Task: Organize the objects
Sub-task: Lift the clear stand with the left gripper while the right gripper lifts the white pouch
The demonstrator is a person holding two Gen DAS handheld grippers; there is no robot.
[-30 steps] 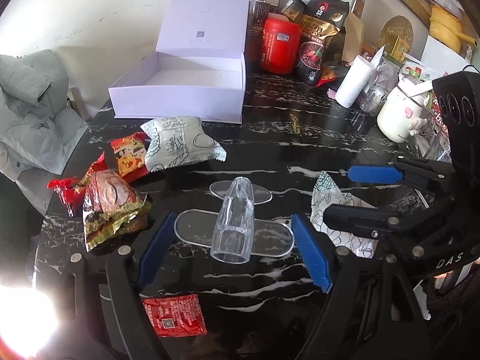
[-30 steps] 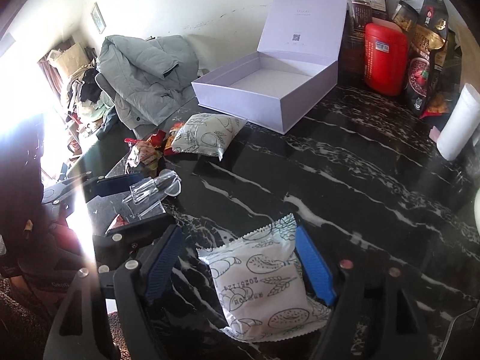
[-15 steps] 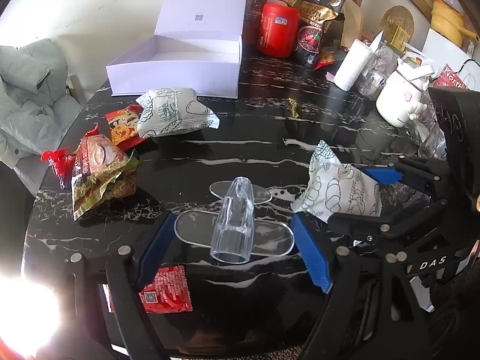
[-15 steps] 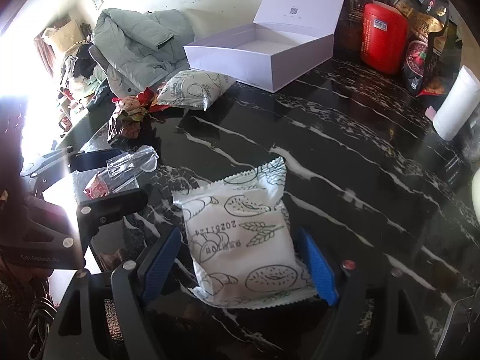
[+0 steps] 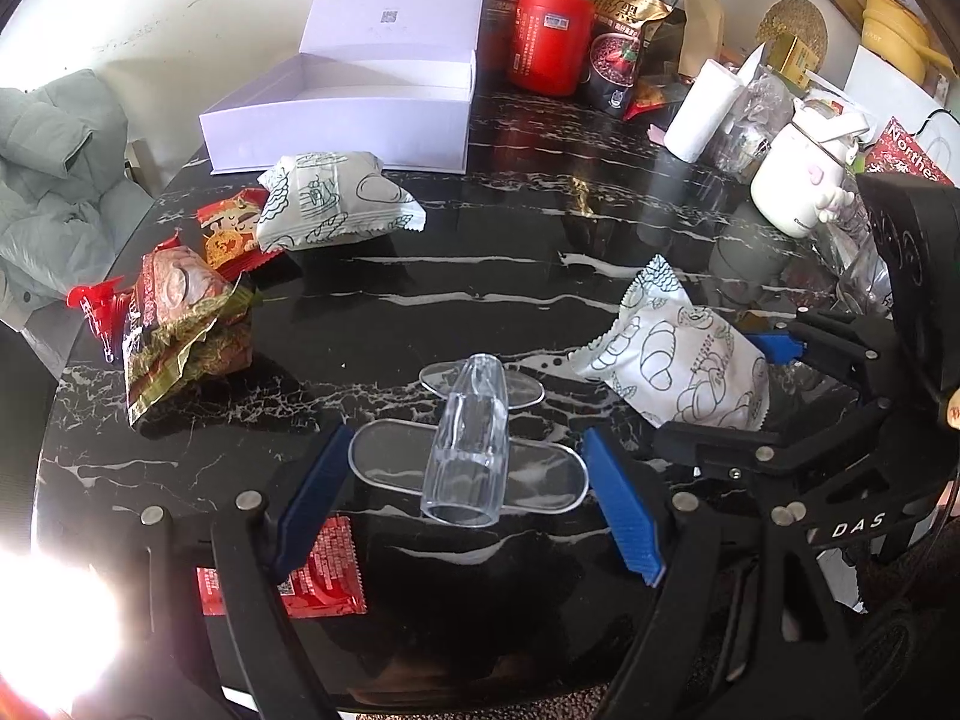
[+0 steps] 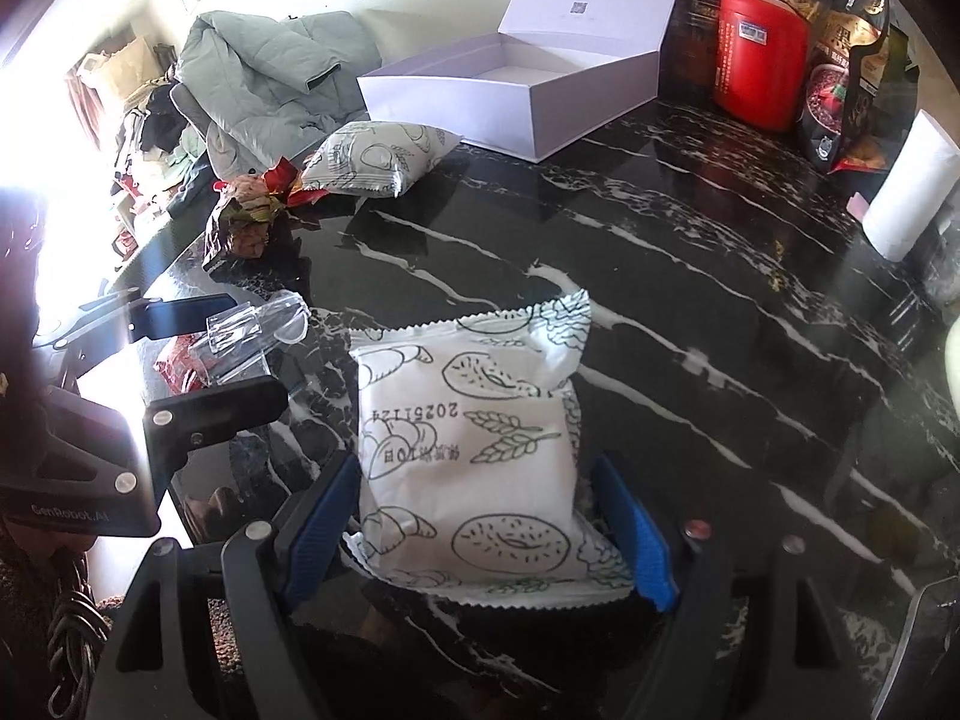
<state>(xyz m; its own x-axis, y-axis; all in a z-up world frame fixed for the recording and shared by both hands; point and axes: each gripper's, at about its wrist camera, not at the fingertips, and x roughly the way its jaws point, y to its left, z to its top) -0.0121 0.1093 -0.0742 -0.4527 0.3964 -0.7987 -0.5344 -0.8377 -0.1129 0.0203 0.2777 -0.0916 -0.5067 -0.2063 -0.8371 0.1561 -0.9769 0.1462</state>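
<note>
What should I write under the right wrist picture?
Right gripper holding a white bread packet above the black marble table.

We read "DAS" on the right gripper body, "SenRobot.AI" on the left gripper body, "20251124" upside down on the white pastry packet, and "Northe…" on a red card.

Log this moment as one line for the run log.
right claw: shut on white bread packet, lifted | left claw: shut on clear plastic piece | lavender box: open
</note>
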